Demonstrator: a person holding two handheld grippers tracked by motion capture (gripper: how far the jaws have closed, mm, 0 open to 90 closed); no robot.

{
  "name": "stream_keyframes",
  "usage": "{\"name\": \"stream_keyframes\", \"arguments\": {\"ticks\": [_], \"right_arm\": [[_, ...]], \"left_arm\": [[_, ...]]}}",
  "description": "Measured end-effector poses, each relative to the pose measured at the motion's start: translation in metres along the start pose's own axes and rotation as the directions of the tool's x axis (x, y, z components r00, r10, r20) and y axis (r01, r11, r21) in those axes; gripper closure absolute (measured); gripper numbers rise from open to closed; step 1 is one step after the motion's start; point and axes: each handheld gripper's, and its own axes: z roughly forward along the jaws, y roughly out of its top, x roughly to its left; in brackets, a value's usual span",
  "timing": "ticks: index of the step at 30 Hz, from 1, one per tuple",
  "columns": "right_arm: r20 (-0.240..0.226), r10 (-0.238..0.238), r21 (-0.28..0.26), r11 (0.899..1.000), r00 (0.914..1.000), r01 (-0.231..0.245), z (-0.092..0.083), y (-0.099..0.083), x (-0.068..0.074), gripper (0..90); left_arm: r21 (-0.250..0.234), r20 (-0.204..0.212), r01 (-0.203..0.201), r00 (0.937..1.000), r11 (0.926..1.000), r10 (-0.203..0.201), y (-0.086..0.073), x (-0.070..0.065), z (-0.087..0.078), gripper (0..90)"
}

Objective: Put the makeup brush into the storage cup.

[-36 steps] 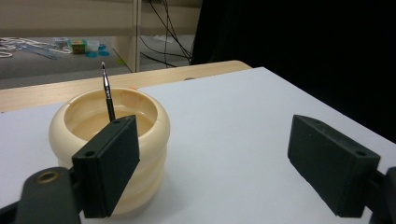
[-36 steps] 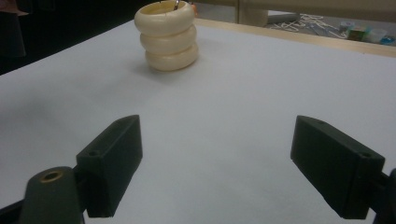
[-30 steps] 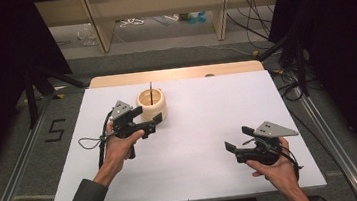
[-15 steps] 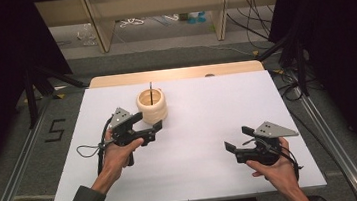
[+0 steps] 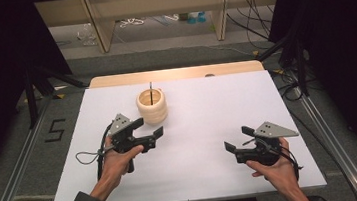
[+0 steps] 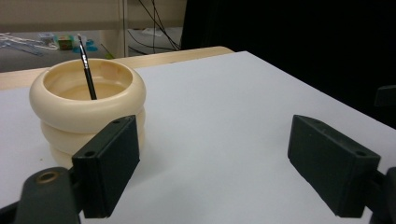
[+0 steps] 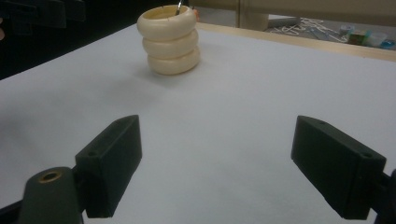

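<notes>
A cream pot made of three stacked rings [image 5: 152,107] stands on the white table top [image 5: 207,102], left of centre towards the back. A thin dark brush [image 5: 151,90] stands upright in it. My left gripper [image 5: 148,127] hovers just in front of the pot, open and empty, apart from it. In the left gripper view the pot [image 6: 88,109] and brush [image 6: 87,70] sit close behind the left jaw, with the gripper [image 6: 224,172] wide open. My right gripper [image 5: 238,139] is open and empty near the front right. The right gripper view looks between its jaws [image 7: 233,168] to the distant pot [image 7: 170,39].
A wooden strip [image 5: 173,74] runs along the table's back edge. Beyond it are shelf legs [image 5: 99,23] and loose cables [image 5: 133,22] on the floor. Metal rails [image 5: 17,167] flank the table, and a "5" [image 5: 55,130] is marked on the floor at left.
My left gripper has drawn back from beside the pot towards the table's front, still open. The right gripper and the pot have not moved.
</notes>
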Motion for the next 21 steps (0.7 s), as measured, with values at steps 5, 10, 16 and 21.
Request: {"name": "stream_keyframes", "arguments": {"ticks": [5, 10, 16, 21], "right_arm": [[0.000, 0.001, -0.004, 1.000, 1.0000, -0.001, 0.001, 0.000, 0.000, 17.0], [0.003, 0.000, -0.005, 1.000, 1.0000, 0.000, 0.000, 0.000, 0.000, 17.1], [0.006, -0.003, 0.010, 1.000, 1.0000, 0.002, 0.000, 0.000, 0.000, 17.1], [-0.001, 0.003, 0.007, 1.000, 1.0000, -0.003, -0.001, 0.000, 0.001, 17.1]], "left_arm": [[0.002, 0.001, 0.001, 1.0000, 1.0000, -0.001, -0.003, 0.000, -0.004, 16.3], [0.000, 0.007, -0.002, 1.0000, 1.0000, 0.002, -0.006, -0.001, -0.007, 16.3], [-0.002, 0.000, -0.009, 1.0000, 1.0000, 0.009, -0.008, -0.001, -0.012, 16.3], [-0.003, 0.001, 0.002, 1.0000, 1.0000, -0.002, -0.012, -0.003, -0.015, 16.3]]}}
